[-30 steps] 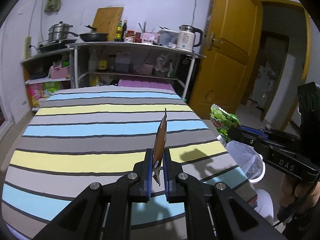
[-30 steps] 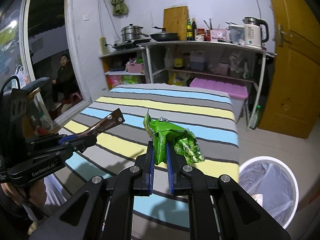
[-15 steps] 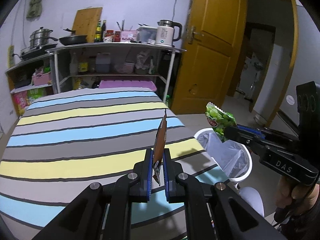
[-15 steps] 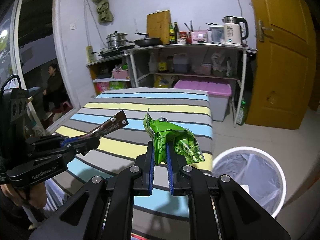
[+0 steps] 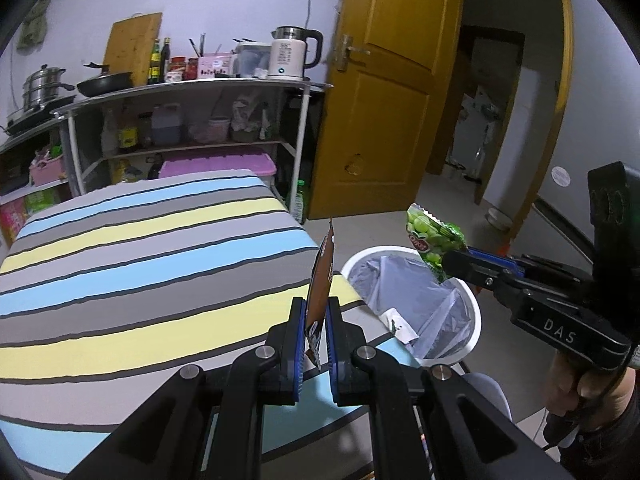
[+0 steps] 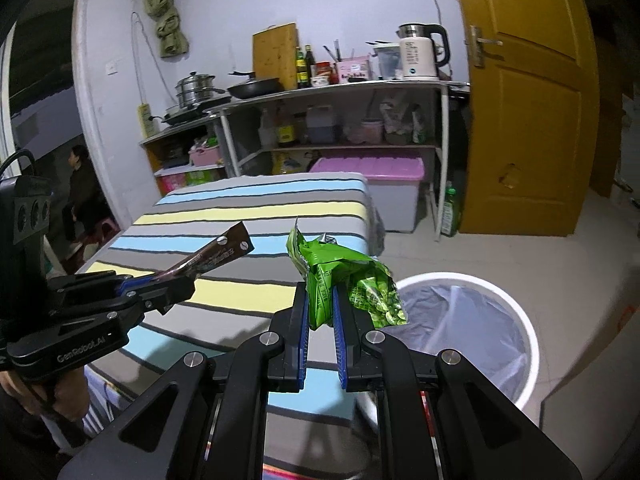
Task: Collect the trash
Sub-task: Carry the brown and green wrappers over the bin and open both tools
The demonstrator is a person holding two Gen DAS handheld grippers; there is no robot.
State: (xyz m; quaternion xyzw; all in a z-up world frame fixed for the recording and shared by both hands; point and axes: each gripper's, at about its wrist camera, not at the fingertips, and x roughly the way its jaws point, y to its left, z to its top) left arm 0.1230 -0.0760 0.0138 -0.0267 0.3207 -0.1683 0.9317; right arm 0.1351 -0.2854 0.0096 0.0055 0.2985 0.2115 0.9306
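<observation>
Now we hold both pieces of trash aloft and have swung them off the striped table [image 5: 132, 280] toward the white, bag-lined bin [image 5: 416, 304]. A second ago the left wrist view showed mostly tabletop with only a sliver of the bin at the right edge; now the bin's whole mouth sits just past the table corner, which suggests the carry is nearly done and the drop is next. Our left claw [image 5: 316, 332] is narrow, clamped on the lower end of a brown snack wrapper [image 5: 322, 276] that stands upright between the blue pads. Our right claw [image 6: 320, 320] is likewise narrow, pinching a crumpled green snack bag [image 6: 340, 276]. From the left wrist view, the green snack bag [image 5: 434, 236] appears to hang over the far rim of the bin, while the brown wrapper looks short of it, above the table's edge. The right wrist view shows what the left cannot: the brown wrapper's [image 6: 216, 256] flat face, angled up from the left claw [image 6: 160, 286], and the bin [image 6: 460, 320] lying low and to the right of the bag. Neither view shows exactly how the pieces line up over the opening.
</observation>
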